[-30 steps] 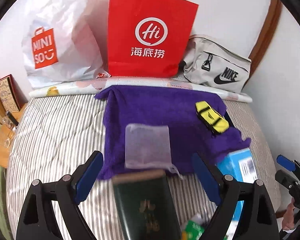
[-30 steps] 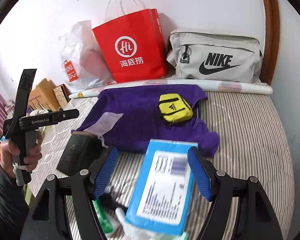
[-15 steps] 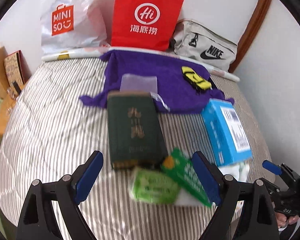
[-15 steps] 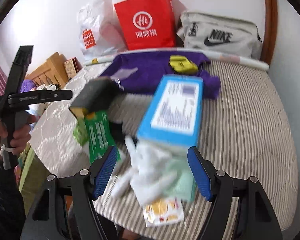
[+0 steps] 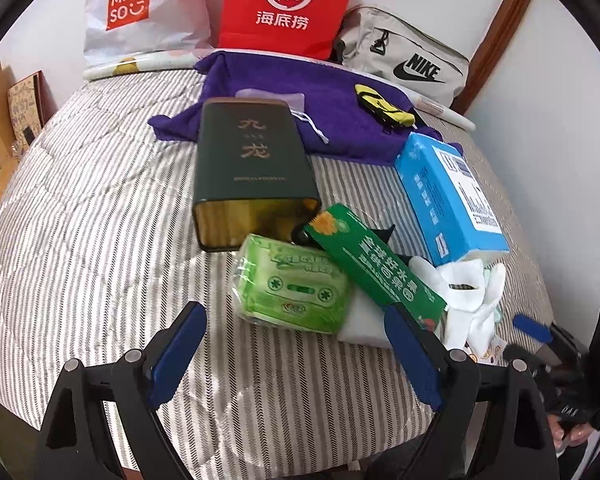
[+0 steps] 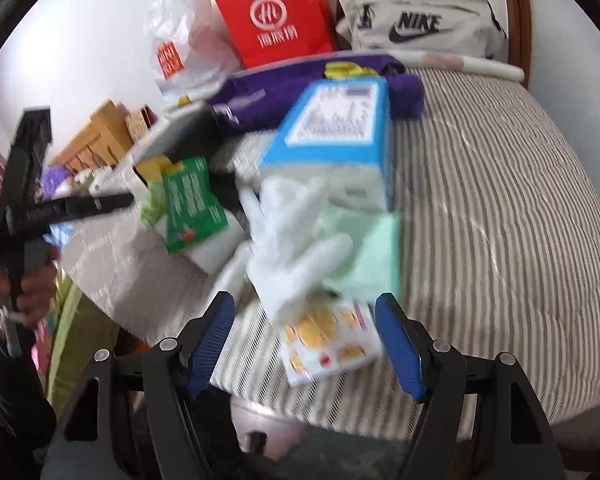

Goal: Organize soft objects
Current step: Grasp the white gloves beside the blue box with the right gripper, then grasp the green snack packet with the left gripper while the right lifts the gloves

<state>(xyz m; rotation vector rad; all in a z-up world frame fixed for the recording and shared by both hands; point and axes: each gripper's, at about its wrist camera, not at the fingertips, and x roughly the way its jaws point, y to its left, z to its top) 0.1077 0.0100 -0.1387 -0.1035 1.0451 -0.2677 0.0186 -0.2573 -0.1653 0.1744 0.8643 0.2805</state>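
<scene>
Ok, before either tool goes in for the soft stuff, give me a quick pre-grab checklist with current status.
1. Left tool open and empty: ok, blue pads wide apart, nothing between them.
2. Right tool open and empty: ok, clear of the sticker sheet lying beyond it.
3. White gloves reachable: ok, on top of the pile just ahead of the right tool.
4. Mint cloth free to lift: not ok, gloves overlap it and the blue box sits at its far edge.
5. Green tissue pack free: cannot tell, the green carton seems to lean across its right side.
6. Sharp view for aiming: not ok, right wrist view is blurred.
</scene>
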